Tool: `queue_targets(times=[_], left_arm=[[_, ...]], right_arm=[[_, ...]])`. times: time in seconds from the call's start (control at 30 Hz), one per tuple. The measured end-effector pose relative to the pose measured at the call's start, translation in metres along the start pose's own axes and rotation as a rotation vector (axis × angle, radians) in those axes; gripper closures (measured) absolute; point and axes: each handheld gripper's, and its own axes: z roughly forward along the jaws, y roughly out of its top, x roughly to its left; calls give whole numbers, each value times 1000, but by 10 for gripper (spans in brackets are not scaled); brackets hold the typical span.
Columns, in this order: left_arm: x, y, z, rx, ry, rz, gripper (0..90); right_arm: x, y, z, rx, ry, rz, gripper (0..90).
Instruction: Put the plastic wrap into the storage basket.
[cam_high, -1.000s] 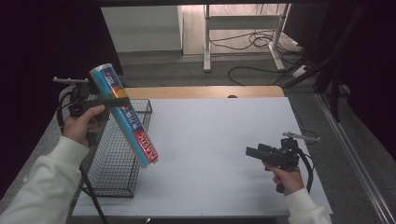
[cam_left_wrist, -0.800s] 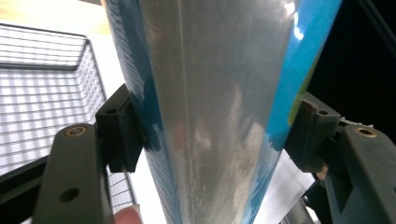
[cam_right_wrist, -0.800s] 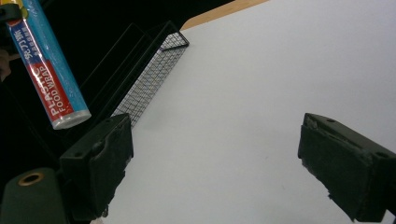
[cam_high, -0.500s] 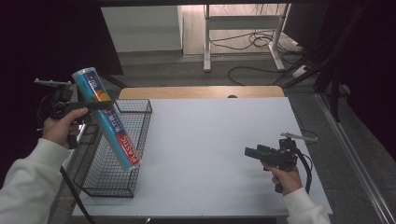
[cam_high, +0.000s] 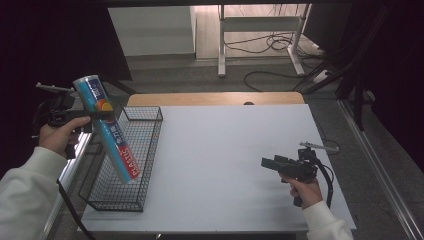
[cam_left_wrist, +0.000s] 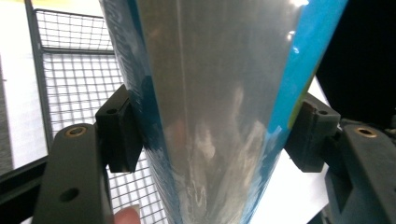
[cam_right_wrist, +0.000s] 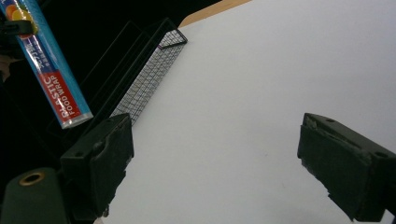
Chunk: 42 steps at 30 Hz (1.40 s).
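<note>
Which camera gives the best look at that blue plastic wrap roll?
The high view: the whole plastic wrap roll shows tilted over the wire basket, held by the left hand-held gripper. The right gripper view shows its labelled lower end; the left gripper view shows a close, shiny section.

— Lighting, my side? 
— Even overhead light; the white table (cam_high: 225, 150) is bright, surroundings black, shadows faint.

— Glare? 
— A pale sheen runs down the wrap roll (cam_left_wrist: 210, 112) between my left jaws, close and soft in focus.

— Right view? 
— Sharp on the table, jaw edges blurred.
</note>
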Motion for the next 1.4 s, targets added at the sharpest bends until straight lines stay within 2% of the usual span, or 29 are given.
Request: queue_targets(times=[0.83, 1.13, 1.4], left_arm=[[12, -1, 30, 129, 147, 41, 321], [13, 3, 57, 223, 207, 72, 320], [20, 14, 81, 255, 239, 43, 320]], right_arm=[[-2, -1, 0, 8, -13, -8, 111], [-2, -1, 1, 10, -13, -7, 110], [-5, 0, 0, 7, -18, -6, 110]])
